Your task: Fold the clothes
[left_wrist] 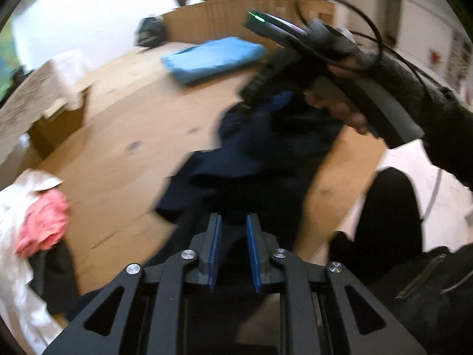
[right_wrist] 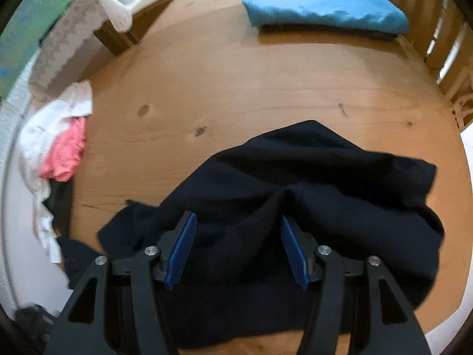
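Dark navy garment [right_wrist: 295, 195] lies crumpled on the near part of the wooden table [right_wrist: 236, 82]. Left gripper [left_wrist: 233, 222] has its jaws narrowed, dark cloth between the pads; can't tell if it's pinched. Right gripper [right_wrist: 239, 222] hangs over the garment, jaws wide apart, holding nothing. Folded blue cloth [right_wrist: 322, 0] at far side; pink and white clothes [right_wrist: 63, 153] at left edge.

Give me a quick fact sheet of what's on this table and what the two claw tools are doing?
surface: wooden table
being folded: dark garment, rumpled, not yet flat
done: blue folded cloth at the far side
waiting: pile of white and pink clothes at the left edge
left gripper: jaws narrow, dark cloth between them; grip unclear
right gripper: open, over the garment
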`<state>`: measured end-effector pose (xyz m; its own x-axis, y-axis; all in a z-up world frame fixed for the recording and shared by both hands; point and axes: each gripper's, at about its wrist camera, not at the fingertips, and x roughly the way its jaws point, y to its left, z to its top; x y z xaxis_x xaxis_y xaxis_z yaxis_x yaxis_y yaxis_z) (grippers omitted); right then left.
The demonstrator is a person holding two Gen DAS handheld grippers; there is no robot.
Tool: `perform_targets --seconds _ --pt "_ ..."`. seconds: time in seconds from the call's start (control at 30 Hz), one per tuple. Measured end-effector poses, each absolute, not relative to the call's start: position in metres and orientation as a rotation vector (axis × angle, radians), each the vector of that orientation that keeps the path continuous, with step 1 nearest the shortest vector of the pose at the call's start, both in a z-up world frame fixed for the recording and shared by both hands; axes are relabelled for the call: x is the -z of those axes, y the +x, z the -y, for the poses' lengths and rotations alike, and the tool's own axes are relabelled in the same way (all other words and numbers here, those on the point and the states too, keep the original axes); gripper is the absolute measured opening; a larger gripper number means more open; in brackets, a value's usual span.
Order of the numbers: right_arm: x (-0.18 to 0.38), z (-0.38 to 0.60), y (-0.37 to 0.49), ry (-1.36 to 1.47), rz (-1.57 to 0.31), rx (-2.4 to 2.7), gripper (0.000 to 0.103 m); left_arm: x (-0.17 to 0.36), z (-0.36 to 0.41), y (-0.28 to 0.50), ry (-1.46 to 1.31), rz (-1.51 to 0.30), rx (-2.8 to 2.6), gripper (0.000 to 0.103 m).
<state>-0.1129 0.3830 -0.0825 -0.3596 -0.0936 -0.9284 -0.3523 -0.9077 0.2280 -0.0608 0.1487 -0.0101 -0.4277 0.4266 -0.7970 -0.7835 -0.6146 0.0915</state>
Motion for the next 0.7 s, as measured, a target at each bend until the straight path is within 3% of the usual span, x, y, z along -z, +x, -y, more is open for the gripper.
perform_targets --seconds 0.03,0.07,0.1,0.2,0.3,0.5,0.6,0.7 --pt "0.089 -0.38 -0.113 -1.707 -0.55 -2.408 0.039 0.011 -0.143 -0.071 -0.994 -0.591 -2.11 0.019" --pt "0.092 -0.381 -0.111 -1.73 -0.533 -2.413 0.012 0.011 -0.138 -0.08 -1.004 -0.587 -2.135 0.019" --pt "0.09 -0.385 -0.101 -1.729 -0.562 -2.429 0.009 0.011 -0.134 -0.087 -1.008 -0.583 -2.155 0.019" --pt "0.077 -0.404 -0.061 -1.687 -0.647 -2.481 0.007 0.008 -0.128 -0.107 -1.009 -0.574 -2.196 0.019" --pt "0.05 -0.429 -0.003 -1.568 -0.668 -2.516 0.007 0.008 -0.138 -0.121 -1.003 -0.57 -2.195 0.026" --pt "0.023 -0.49 0.102 -1.332 -0.457 -2.334 0.003 0.014 -0.199 -0.133 -0.981 -0.616 -2.088 0.029" --pt "0.023 -0.519 0.141 -1.26 -0.375 -2.196 0.003 0.018 -0.238 -0.136 -0.975 -0.64 -2.013 0.049" --pt "0.03 -0.536 0.158 -1.256 -0.478 -2.192 0.003 0.029 -0.276 -0.136 -0.965 -0.707 -1.943 0.054"
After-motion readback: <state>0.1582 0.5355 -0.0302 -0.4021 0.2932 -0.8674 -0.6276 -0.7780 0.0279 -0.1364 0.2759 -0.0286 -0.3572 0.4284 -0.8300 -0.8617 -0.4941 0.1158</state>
